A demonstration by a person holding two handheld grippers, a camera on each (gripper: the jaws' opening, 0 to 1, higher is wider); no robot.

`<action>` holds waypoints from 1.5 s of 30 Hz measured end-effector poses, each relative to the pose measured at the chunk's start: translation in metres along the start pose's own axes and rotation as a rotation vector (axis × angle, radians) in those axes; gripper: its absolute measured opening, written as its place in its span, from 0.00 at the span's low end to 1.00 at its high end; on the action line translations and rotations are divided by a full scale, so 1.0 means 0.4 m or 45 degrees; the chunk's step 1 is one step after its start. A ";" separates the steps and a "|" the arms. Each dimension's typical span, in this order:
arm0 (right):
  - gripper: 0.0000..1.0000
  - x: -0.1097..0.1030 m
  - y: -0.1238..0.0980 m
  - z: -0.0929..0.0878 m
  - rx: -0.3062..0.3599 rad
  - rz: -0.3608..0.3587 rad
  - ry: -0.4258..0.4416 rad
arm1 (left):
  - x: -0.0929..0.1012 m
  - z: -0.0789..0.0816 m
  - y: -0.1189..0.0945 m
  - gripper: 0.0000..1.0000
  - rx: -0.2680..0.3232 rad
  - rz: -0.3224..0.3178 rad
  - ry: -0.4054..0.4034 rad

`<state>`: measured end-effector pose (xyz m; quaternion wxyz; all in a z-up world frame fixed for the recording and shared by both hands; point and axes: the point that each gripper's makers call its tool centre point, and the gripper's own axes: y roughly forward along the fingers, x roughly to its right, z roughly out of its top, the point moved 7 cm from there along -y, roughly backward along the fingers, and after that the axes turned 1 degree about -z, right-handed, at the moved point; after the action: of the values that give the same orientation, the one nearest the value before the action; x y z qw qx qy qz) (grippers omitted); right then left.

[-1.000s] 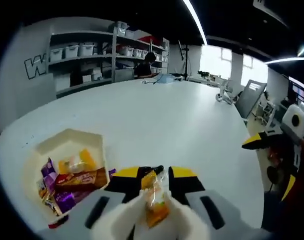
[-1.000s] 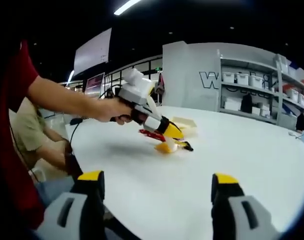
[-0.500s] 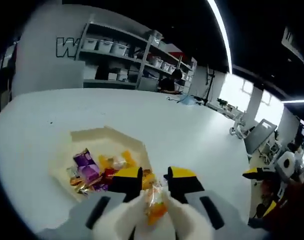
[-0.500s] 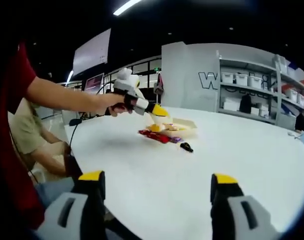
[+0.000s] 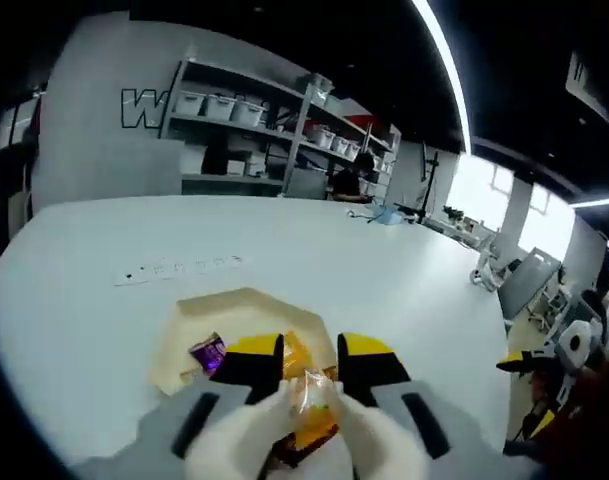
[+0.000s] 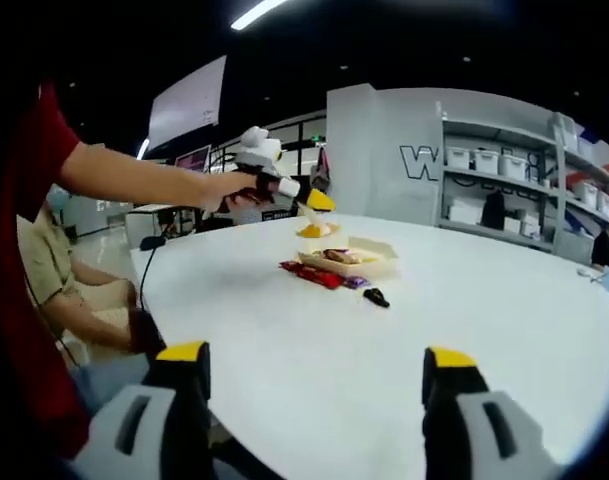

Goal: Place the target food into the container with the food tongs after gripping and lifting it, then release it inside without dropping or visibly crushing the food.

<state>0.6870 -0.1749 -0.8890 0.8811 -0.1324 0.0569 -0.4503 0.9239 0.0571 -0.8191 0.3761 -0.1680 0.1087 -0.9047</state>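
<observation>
My left gripper [image 5: 308, 348] is shut on white food tongs [image 5: 284, 425], and the tongs pinch an orange wrapped snack [image 5: 311, 402]. Just beyond the jaws lies the beige container [image 5: 227, 309] holding a purple packet [image 5: 206, 352] and other wrapped snacks. In the right gripper view, a hand holds the left gripper [image 6: 314, 203] in the air, and the orange snack [image 6: 315, 230] hangs a little above the container [image 6: 350, 260]. My right gripper [image 6: 316, 362] is open and empty over the table's near edge.
Red and purple packets [image 6: 316, 273] and a small black object [image 6: 376, 297] lie on the white table beside the container. A seated person [image 6: 59, 290] is at the table's left end. Shelves with bins [image 5: 254, 120] line the back wall.
The left gripper has lifted the tongs and snack from table height to above the container. The right gripper has stayed still.
</observation>
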 end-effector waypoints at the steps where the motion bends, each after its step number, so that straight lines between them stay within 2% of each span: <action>1: 0.86 0.000 -0.001 0.000 0.000 0.000 -0.001 | -0.004 0.002 0.005 0.20 -0.001 0.003 0.003; 4: 0.86 -0.001 -0.003 0.002 -0.001 -0.002 -0.003 | -0.009 0.008 0.012 0.21 0.011 0.017 0.008; 6: 0.86 0.000 -0.005 0.004 0.001 -0.005 -0.002 | -0.034 0.032 0.018 0.25 0.106 0.089 0.156; 8: 0.87 0.002 -0.007 0.005 0.003 -0.007 0.000 | -0.043 0.043 0.015 0.27 0.148 0.121 0.145; 9: 0.87 0.002 -0.008 0.005 0.002 -0.008 0.000 | -0.042 0.043 0.015 0.28 0.148 0.093 0.100; 10: 0.87 0.004 -0.009 0.005 0.001 -0.013 -0.002 | -0.044 0.044 0.015 0.28 0.153 0.088 0.108; 12: 0.87 0.004 -0.009 0.006 0.001 -0.015 0.001 | -0.054 0.043 0.014 0.28 0.127 0.130 0.241; 17: 0.86 -0.001 -0.007 0.004 -0.007 -0.010 -0.005 | -0.055 0.037 0.006 0.29 0.159 0.093 0.178; 18: 0.87 -0.002 -0.006 0.004 -0.009 -0.008 -0.006 | -0.055 0.036 0.004 0.29 0.159 0.100 0.175; 20: 0.86 -0.004 -0.004 0.003 -0.013 -0.005 -0.008 | -0.061 0.040 -0.004 0.29 0.199 0.142 0.261; 21: 0.86 -0.005 -0.003 0.002 -0.015 -0.004 -0.008 | -0.062 0.037 -0.006 0.29 0.190 0.163 0.272; 25: 0.86 -0.007 0.000 0.002 -0.023 -0.002 -0.020 | -0.057 0.029 -0.008 0.28 0.153 0.161 0.218; 26: 0.86 -0.008 0.000 0.002 -0.023 0.001 -0.017 | -0.055 0.023 -0.010 0.28 0.115 0.169 0.147; 27: 0.86 -0.009 0.000 0.002 -0.022 0.001 -0.018 | -0.054 0.013 -0.014 0.28 0.067 0.189 0.033; 28: 0.86 -0.010 0.000 0.001 -0.023 0.000 -0.020 | -0.057 0.014 -0.016 0.27 0.086 0.187 0.052; 29: 0.86 -0.010 0.000 0.000 -0.027 0.001 -0.021 | -0.059 0.021 -0.019 0.27 0.138 0.194 0.103; 30: 0.87 -0.011 -0.001 0.000 -0.028 0.000 -0.020 | -0.064 0.029 -0.026 0.27 0.180 0.235 0.181; 31: 0.87 -0.011 -0.002 0.000 -0.026 -0.002 -0.017 | -0.065 0.027 -0.031 0.27 0.178 0.259 0.209; 35: 0.87 -0.010 -0.006 0.004 -0.016 -0.006 -0.011 | -0.053 0.016 -0.030 0.27 0.156 0.187 0.142; 38: 0.87 -0.010 -0.007 0.004 -0.017 -0.007 -0.009 | -0.048 0.014 -0.037 0.27 0.184 0.186 0.171; 40: 0.87 -0.014 -0.007 0.006 -0.013 -0.003 -0.011 | -0.048 0.007 -0.044 0.27 0.188 0.192 0.119; 42: 0.87 -0.018 -0.006 0.008 -0.014 0.001 -0.016 | -0.048 0.006 -0.054 0.28 0.230 0.193 0.096; 45: 0.86 -0.019 -0.006 0.008 -0.017 0.002 -0.021 | -0.053 -0.012 -0.065 0.27 0.210 0.206 0.114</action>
<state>0.6815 -0.1694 -0.8853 0.8810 -0.1421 0.0527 -0.4482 0.9194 0.0908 -0.8199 0.4551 -0.0867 0.0636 -0.8839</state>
